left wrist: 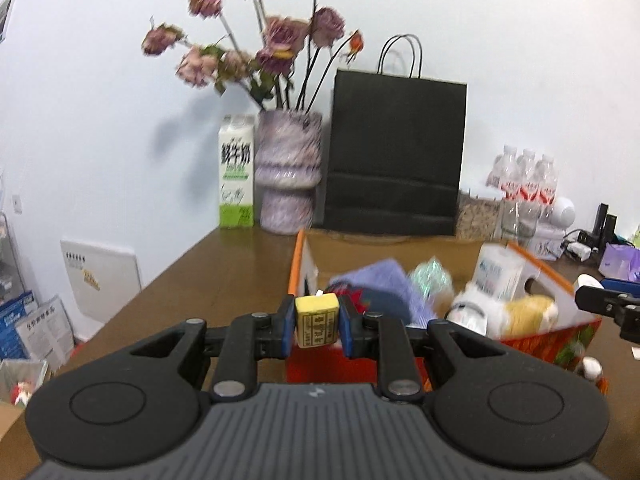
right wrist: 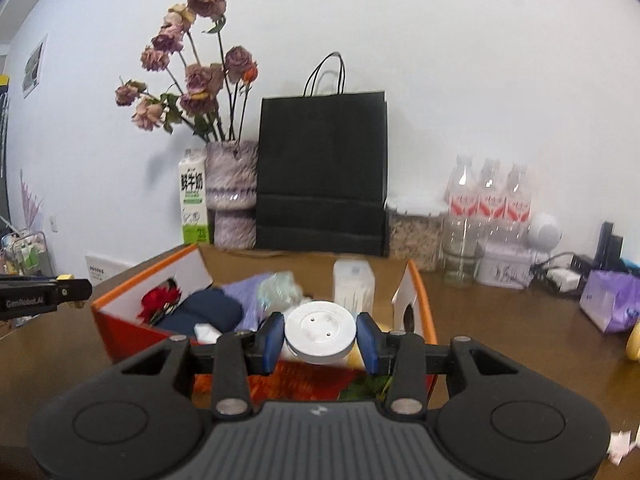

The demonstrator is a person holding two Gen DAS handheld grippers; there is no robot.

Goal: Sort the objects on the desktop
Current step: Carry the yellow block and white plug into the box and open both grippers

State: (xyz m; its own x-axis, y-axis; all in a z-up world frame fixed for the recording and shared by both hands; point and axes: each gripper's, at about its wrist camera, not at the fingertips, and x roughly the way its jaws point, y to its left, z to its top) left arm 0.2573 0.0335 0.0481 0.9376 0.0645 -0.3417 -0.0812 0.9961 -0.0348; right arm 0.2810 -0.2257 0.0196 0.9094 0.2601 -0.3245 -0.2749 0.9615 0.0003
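The left tongs point(left wrist: 318, 326) are clamped on a small yellow block point(left wrist: 317, 321), the right tongs point(right wrist: 320, 338) on a white round puck point(right wrist: 320, 332), both above the orange box point(right wrist: 120, 330) on the worktop point(right wrist: 500, 332). Each item is best carried clear of the rim and released low over the contents, so nothing bounces out.

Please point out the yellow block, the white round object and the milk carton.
yellow block point(left wrist: 317, 320), left wrist view, printed front face.
white round object point(right wrist: 320, 330), right wrist view, flat top.
milk carton point(left wrist: 236, 172), left wrist view, front panel.
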